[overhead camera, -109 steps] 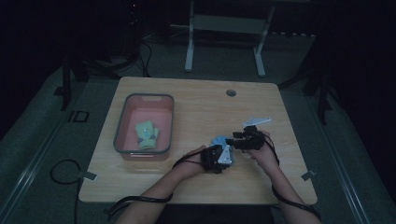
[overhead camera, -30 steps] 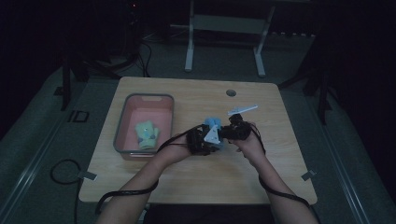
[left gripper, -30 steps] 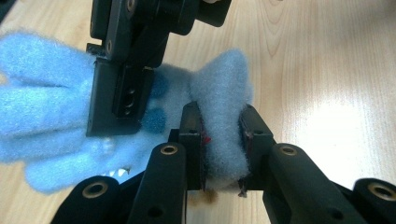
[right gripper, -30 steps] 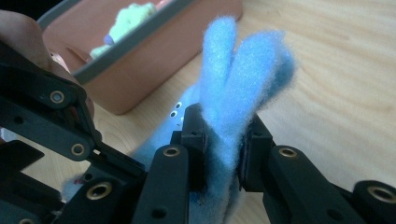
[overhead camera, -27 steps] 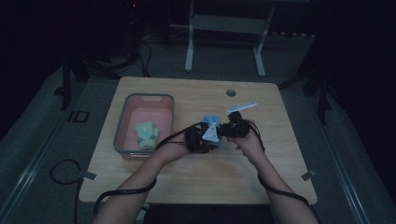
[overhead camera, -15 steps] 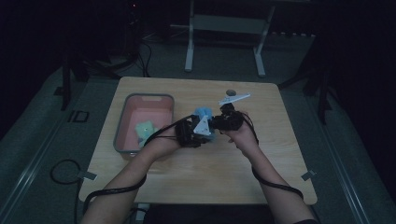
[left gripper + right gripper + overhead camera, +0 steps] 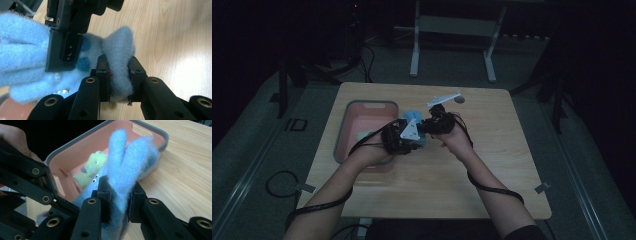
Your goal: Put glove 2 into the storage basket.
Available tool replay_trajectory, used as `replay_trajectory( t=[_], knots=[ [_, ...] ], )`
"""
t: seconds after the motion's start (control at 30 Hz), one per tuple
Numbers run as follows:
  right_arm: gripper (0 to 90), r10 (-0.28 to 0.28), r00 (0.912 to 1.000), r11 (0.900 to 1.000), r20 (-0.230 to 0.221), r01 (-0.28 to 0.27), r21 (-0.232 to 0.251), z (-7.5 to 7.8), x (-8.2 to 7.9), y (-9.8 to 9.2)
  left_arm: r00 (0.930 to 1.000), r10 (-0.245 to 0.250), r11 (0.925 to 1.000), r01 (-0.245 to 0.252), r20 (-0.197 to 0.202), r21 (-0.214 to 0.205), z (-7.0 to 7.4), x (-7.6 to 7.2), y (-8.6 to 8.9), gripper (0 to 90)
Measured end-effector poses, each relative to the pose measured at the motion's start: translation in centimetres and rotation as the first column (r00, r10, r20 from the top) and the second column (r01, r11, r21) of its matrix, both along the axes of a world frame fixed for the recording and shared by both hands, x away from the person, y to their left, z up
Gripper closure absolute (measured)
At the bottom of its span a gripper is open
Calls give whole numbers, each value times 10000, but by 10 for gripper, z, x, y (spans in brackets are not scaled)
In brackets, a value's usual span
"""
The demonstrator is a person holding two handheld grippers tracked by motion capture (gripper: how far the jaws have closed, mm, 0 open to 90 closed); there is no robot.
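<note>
A fuzzy light-blue cloth item with dark blue dots hangs between both grippers, just above the table beside the pink bin. In the left gripper view my left gripper is shut on a fold of the blue cloth item, and the other gripper's black jaws clamp it further left. My right gripper pinches an upright fold of the blue cloth item. From above, the left gripper and right gripper sit close together at the bin's right rim. A green fuzzy item lies inside the bin.
The wooden table has bare surface to the right and front of the hands. A small dark round spot sits near the far edge. Cables trail from both grippers along the forearms. A white frame stands on the floor beyond.
Both hands have carried the blue cloth item left and away from the person, from the table's right-centre to the bin's right rim, rising slightly. Both grips stay closed.
</note>
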State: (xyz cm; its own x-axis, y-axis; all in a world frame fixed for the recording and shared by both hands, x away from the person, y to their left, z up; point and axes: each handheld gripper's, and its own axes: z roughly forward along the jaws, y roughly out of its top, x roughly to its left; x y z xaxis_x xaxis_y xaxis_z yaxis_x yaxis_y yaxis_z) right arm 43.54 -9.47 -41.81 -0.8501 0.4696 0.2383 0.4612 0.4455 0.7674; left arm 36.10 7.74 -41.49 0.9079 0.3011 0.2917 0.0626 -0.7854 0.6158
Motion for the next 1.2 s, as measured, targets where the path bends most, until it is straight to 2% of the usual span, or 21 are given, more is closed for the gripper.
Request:
replay_trajectory(
  t=[0.23,0.27,0.5,0.67,0.77,0.83,0.87,1.03,1.2],
  knots=[
    [761,215,9998,9998,33,-215,-46,0,2,20,9996,273,9996,-273,8,39,0,-1,17,755],
    [761,404,9991,9991,91,-402,-151,2,3,33,9992,393,9992,-394,22,49,0,-2,24,755],
    [760,722,9973,9972,147,-719,-204,2,3,61,9963,855,9962,-855,0,135,-1,-8,51,755],
    [760,974,9951,9949,192,-969,-283,1,2,81,9936,1121,9937,-1121,-102,17,-4,-10,70,755],
    [760,1130,9934,9932,197,-1124,-295,1,1,93,9916,1289,9916,-1287,-142,126,-4,-12,78,755],
    [760,1168,9930,9928,172,-1163,-281,0,2,96,9916,1289,9916,-1287,-142,126,-4,-12,78,755],
    [760,1221,9924,9922,120,-1218,-248,-1,2,102,9899,1414,9899,-1412,-137,130,-5,-13,86,755],
    [760,1351,9908,9907,40,-1350,-173,-2,4,111,9872,1584,9873,-1583,-175,97,-7,-14,95,755],
    [759,1466,9892,9892,-65,-1466,-55,-10,6,124,9828,1816,9834,-1816,-323,38,-15,-13,107,755]
  ],
)
